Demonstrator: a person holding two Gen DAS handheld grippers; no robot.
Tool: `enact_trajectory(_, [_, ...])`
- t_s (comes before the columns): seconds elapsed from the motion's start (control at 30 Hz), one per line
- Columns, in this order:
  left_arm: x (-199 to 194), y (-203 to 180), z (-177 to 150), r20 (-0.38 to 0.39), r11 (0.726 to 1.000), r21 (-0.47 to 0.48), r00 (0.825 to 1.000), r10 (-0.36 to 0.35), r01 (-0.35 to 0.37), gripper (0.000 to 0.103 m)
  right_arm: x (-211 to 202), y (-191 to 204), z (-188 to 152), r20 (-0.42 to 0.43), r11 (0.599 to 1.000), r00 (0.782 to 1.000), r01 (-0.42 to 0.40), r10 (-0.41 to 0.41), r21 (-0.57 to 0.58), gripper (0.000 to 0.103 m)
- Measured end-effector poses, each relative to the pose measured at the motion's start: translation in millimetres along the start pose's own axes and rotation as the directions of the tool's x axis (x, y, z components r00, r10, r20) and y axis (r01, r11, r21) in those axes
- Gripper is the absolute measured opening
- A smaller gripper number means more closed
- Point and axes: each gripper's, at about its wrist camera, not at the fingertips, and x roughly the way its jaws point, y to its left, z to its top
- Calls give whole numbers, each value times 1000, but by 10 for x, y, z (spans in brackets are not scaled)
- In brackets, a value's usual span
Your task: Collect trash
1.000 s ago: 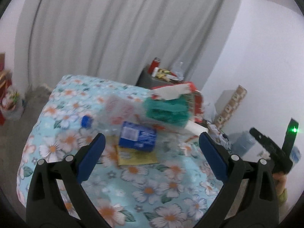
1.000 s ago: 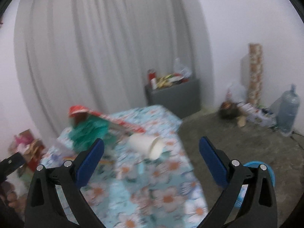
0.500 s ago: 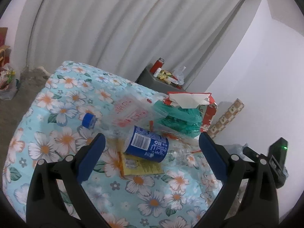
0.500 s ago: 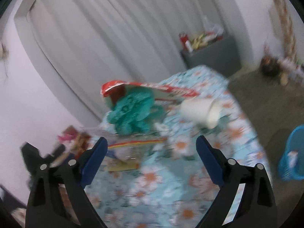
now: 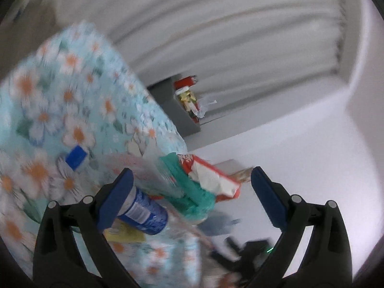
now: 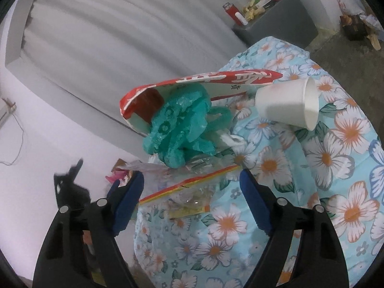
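Trash lies heaped on the flowered tablecloth (image 6: 336,168). In the right wrist view I see a crumpled green bag (image 6: 180,129), a red and white carton (image 6: 204,81), a tipped white paper cup (image 6: 288,105) and a clear bag with a red-yellow strip (image 6: 192,187). My right gripper (image 6: 192,176) is closing around that clear bag, but its pads do not press on it. The blurred left wrist view shows a blue can (image 5: 144,213), the green bag (image 5: 192,192) and the carton (image 5: 211,180). My left gripper (image 5: 190,175) is closing, with its left finger beside the can and gripping nothing.
A grey cabinet (image 6: 283,16) with small items stands by the white curtain. A blue bottle cap (image 5: 76,156) and a yellow packet (image 5: 124,235) lie on the cloth. Each gripper shows in the other's view, near the table edge (image 6: 69,184).
Both views have rolled and come closer to the heap. The left jaws now sit at the can and green bag, and the right jaws have narrowed around the clear bag.
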Motion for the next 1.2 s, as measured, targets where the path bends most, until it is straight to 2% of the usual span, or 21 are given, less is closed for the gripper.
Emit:
enact_trajectory(0.07, [106, 139, 73, -30, 995, -101, 1000, 0, -3, 79, 14, -19, -2, -10, 1000, 1000, 2, -2, 6, 80])
enact_trajectory(0.1, [145, 177, 91, -44, 993, -121, 999, 10, -15, 72, 14, -27, 2, -14, 1000, 1000, 2, -2, 11, 80])
enact_trajectory(0.17, [252, 265, 100, -80, 987, -157, 996, 28, -40, 67, 34, -58, -1, -21, 1000, 1000, 4, -4, 25, 80])
enact_trajectory(0.37, [432, 412, 45, -139, 976, -210, 990, 28, -57, 53, 101, -102, -11, -41, 999, 999, 1, 1, 53, 80])
enact_trajectory(0.6, [446, 548, -28, -145, 965, -255, 989, 29, -65, 31, 184, -157, -20, -72, 994, 997, -27, 34, 103, 70])
enact_trajectory(0.77, [350, 583, -76, -139, 961, -272, 990, 7, -45, 24, 273, -275, -29, -94, 975, 990, -81, 102, 205, 67])
enact_trajectory(0.87, [310, 596, -96, -129, 960, -280, 992, -7, -30, 19, 342, -369, -35, -101, 952, 984, -117, 150, 282, 62])
enact_trajectory(1.03, [276, 605, -133, -123, 957, -290, 992, -22, -14, 14, 460, -454, -41, -101, 912, 970, -169, 221, 374, 52])
enact_trajectory(1.2, [232, 579, -150, -110, 958, -286, 994, -31, -2, 12, 545, -485, -86, -115, 894, 963, -178, 244, 412, 38])
